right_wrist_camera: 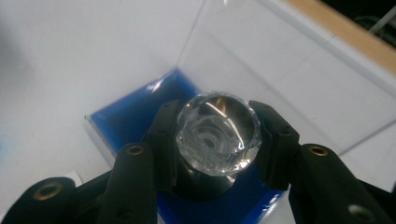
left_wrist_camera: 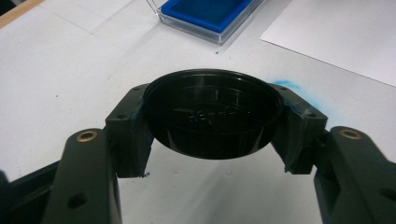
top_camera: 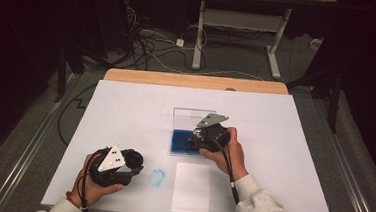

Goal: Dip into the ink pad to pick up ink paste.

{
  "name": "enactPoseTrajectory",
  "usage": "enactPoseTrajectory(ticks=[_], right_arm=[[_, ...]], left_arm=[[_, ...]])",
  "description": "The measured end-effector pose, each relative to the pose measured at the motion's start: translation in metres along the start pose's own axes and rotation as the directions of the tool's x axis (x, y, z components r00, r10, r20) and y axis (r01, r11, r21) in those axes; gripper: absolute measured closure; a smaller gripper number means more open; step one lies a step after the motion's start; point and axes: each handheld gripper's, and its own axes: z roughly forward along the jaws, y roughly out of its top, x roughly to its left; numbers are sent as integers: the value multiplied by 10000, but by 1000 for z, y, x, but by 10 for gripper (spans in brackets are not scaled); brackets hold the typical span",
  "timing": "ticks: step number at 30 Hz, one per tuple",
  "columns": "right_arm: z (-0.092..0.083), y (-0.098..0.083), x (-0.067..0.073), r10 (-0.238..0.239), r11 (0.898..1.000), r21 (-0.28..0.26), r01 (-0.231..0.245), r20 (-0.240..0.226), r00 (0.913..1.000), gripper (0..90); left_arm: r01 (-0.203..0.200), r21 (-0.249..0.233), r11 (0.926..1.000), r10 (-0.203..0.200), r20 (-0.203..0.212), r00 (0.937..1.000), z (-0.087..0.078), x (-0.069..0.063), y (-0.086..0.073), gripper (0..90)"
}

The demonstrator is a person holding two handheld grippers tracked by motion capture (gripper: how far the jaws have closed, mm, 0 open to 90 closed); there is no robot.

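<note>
My left gripper (left_wrist_camera: 212,128) is shut on a round black cap (left_wrist_camera: 212,114), hollow side up, held just above the white sheet; in the high view that gripper (top_camera: 132,166) sits at the front left with the cap (top_camera: 134,158). My right gripper (right_wrist_camera: 217,140) is shut on a clear round faceted glass piece (right_wrist_camera: 217,133) with something dark under it. It hangs over the blue foam of an open clear box (right_wrist_camera: 123,121). The high view puts this gripper (top_camera: 196,136) at the blue box (top_camera: 179,141) mid-table.
The box's clear lid (right_wrist_camera: 280,60) stands upright behind the foam. A white paper sheet (top_camera: 192,187) lies near the front edge. A blue smear (top_camera: 157,177) marks the cover between my hands. The table's wooden far edge (top_camera: 193,81) shows beyond the white cover.
</note>
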Motion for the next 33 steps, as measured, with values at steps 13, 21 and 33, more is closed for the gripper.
enactPoseTrajectory(ticks=[13, 21, 33], right_arm=[[-64, 15, -9, 85, 9856, -1685, -145, -367, 9993, 569], [-87, 13, -11, 94, 9773, -2110, -182, -422, 9991, 569], [-102, 8, -15, 167, 9725, -2315, -271, -469, 9988, 569]], left_arm=[[-46, 17, 10000, 46, 60, 10000, 1, 2, 1, 367], [-35, 22, 10000, 35, 79, 10000, 2, 3, 1, 367], [-20, 22, 10000, 20, 151, 9999, 3, 7, -1, 367]])
